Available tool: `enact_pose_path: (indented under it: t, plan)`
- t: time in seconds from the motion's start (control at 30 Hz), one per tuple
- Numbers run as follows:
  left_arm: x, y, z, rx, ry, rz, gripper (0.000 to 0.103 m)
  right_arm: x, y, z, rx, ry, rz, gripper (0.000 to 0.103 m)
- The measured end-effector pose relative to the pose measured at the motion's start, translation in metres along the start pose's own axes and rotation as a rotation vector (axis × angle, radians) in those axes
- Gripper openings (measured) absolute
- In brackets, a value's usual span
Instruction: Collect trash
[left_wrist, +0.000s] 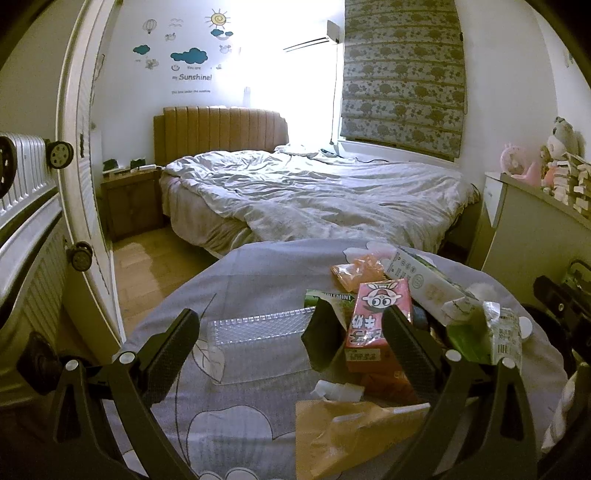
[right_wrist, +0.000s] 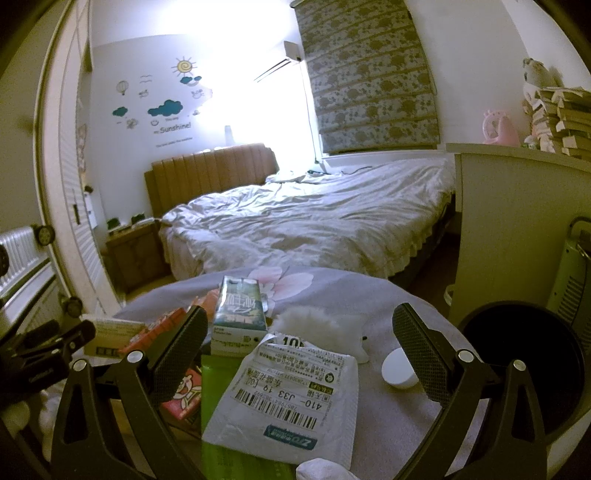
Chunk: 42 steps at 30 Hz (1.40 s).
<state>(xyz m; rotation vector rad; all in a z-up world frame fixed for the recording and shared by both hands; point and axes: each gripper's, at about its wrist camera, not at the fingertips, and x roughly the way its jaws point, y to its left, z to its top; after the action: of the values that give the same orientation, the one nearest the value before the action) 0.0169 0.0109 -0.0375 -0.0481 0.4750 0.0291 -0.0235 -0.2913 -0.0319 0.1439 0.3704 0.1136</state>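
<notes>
Trash lies scattered over a round tabletop (left_wrist: 236, 273) covered with a grey flowered cloth, at the foot of an unmade bed (left_wrist: 314, 188). Both tools hang above it with their fingers spread wide and nothing between them. Under the left tool (left_wrist: 291, 343) sit a clear plastic tray (left_wrist: 258, 336) and a red drink carton (left_wrist: 376, 325) printed with a cartoon face; the carton stands just inside the tool's right finger, and a dark wrapper (left_wrist: 325, 338) lies between tray and carton. Nearer the camera are a small white bottle (left_wrist: 338, 391) and a yellow-brown paper bag (left_wrist: 343, 435), while an orange plastic packet (left_wrist: 356, 271) and a long white box (left_wrist: 424, 282) lie farther off. Under the right tool (right_wrist: 301, 354) rests a white mailing pouch (right_wrist: 291, 398) with barcodes, on top of a green sheet (right_wrist: 221, 406) (its print is too blurred to read). Behind the pouch stands a teal carton (right_wrist: 240, 314), with white fluff (right_wrist: 314, 326) just beside it and a white cap (right_wrist: 399, 369) near the tool's right finger. A black bin (right_wrist: 524, 369) stands beyond the tabletop's right edge.
</notes>
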Motion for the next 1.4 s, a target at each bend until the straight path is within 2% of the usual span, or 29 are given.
enact_pose_path:
  t: [0.6,0.7,0.77,0.83,0.9,0.97,1.03,1.13,1.27,1.4]
  plan:
    - [-0.001,-0.002,-0.002,0.003,0.01,-0.001,0.098,0.001,0.0,0.001,-0.004,0.0,0.005,0.099]
    - [0.001,0.007,-0.003,-0.031,0.043,-0.044,0.098,0.006,-0.005,0.003,0.016,0.03,0.039,0.099]
    - [0.005,0.03,-0.002,-0.121,0.101,-0.122,0.098,0.014,-0.012,0.011,0.059,0.086,0.092,0.099]
    - [0.012,0.052,0.001,-0.187,0.151,-0.219,0.098,0.028,-0.017,0.025,0.077,0.18,0.165,0.099]
    - [0.019,0.066,0.004,-0.209,0.192,-0.266,0.097,0.047,-0.013,0.039,0.046,0.288,0.202,0.099]
    - [0.024,0.072,0.007,-0.196,0.212,-0.29,0.097,0.063,-0.004,0.049,0.007,0.36,0.229,0.099]
    - [0.03,0.073,0.008,-0.166,0.237,-0.315,0.088,0.081,0.006,0.056,-0.018,0.438,0.262,0.099]
    - [0.039,0.069,0.012,-0.126,0.29,-0.401,0.081,0.107,0.014,0.063,-0.03,0.514,0.29,0.099]
    - [0.045,0.064,0.015,0.006,0.32,-0.412,0.081,0.141,0.016,0.065,-0.012,0.607,0.295,0.099]
    - [0.048,0.069,0.016,0.164,0.326,-0.417,0.082,0.16,0.026,0.064,-0.006,0.664,0.297,0.098]
